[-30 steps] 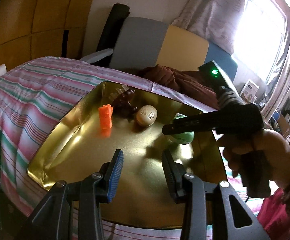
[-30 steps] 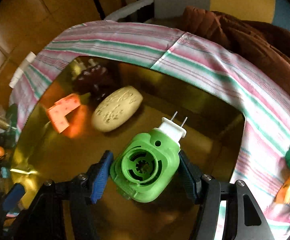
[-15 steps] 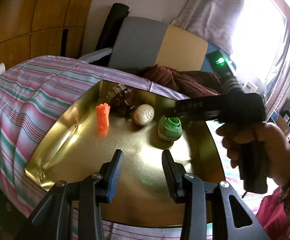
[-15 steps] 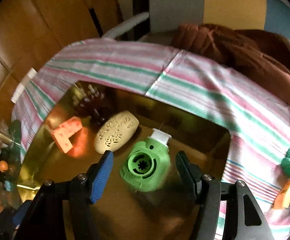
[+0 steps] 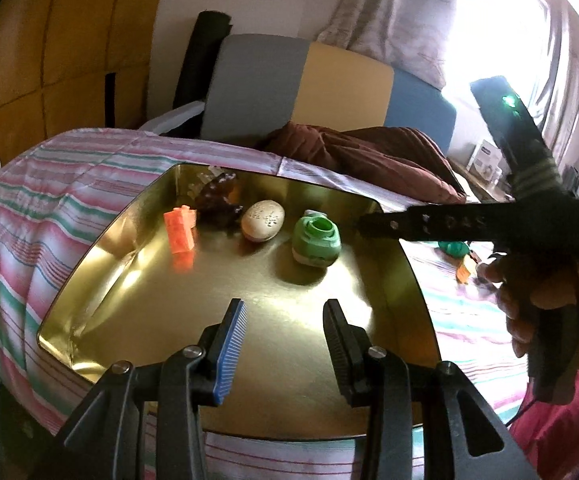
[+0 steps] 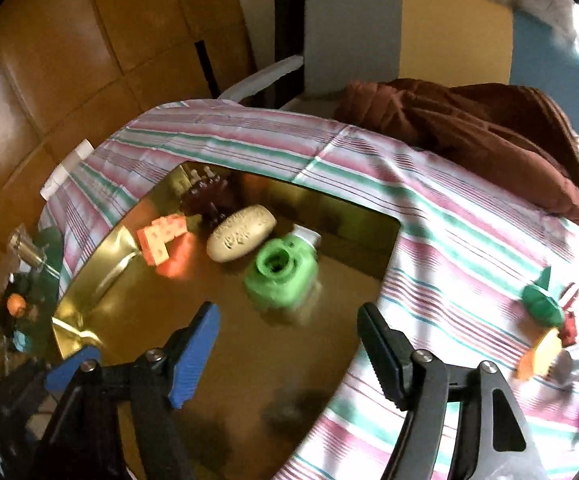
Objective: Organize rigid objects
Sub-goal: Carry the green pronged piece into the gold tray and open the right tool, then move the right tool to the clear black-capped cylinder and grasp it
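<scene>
Right wrist view: right hand-held gripper [image 6: 289, 344] opening, let go of green plastic plug-in thing [image 6: 283, 276] just ahead, now in shiny gold metal tray [image 6: 89, 332]. One more obj sorted.

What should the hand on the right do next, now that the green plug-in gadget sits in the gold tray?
Probably swing the right gripper toward the toys lying loose on the striped cloth and pick one. Its jaws are opening with nothing between them, the green plug-in gadget rests in the gold tray, and those toys remain outside it.
</scene>
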A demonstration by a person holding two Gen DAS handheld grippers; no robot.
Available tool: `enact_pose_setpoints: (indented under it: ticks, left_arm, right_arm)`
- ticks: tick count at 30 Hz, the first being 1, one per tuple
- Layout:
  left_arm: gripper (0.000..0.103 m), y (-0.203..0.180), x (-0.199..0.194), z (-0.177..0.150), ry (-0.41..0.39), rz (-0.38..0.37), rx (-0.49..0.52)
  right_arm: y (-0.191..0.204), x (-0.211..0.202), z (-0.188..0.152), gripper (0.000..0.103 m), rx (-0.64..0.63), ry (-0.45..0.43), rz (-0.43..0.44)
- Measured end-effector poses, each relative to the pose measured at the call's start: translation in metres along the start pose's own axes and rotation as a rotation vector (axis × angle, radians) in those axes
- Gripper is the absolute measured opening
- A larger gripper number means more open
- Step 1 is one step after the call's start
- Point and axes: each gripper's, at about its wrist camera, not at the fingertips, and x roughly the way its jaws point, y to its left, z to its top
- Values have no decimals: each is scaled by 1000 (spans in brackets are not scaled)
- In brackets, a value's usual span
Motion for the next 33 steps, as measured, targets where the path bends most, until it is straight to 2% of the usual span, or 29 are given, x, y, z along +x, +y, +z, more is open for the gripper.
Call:
enact_pose_setpoints:
  ticks: [9, 13, 17, 21, 24, 29, 33]
  left_arm:
    - [40, -29, -8, -6, -9, -57, 79]
    - [40, -46, -6, -11, 6, -70, 134]
    - [40, -59, -4, -19, 30, -67, 179]
    - [40, -72, -10, -22, 11, -80, 220]
    - [40, -81, -11, -23, 12, -98, 239]
    - [40, -100, -12, -28, 19, -113, 290]
    - [40, -112, -14, -31, 28, -136, 321]
  right_arm:
    - [-55, -13, -44, 74, 68, 55, -74]
    - [-89, -14, -67, 74, 144, 96, -90]
    - [-118, -16, -94, 74, 195, 154, -128]
    - [-152, -18, -115, 79, 241, 239, -178]
    - [-177, -24, -125, 81, 289, 264, -202]
    - [-220, -42, -128, 86, 355, 225, -222]
    - [-247, -63, -113, 101, 342, 95, -310]
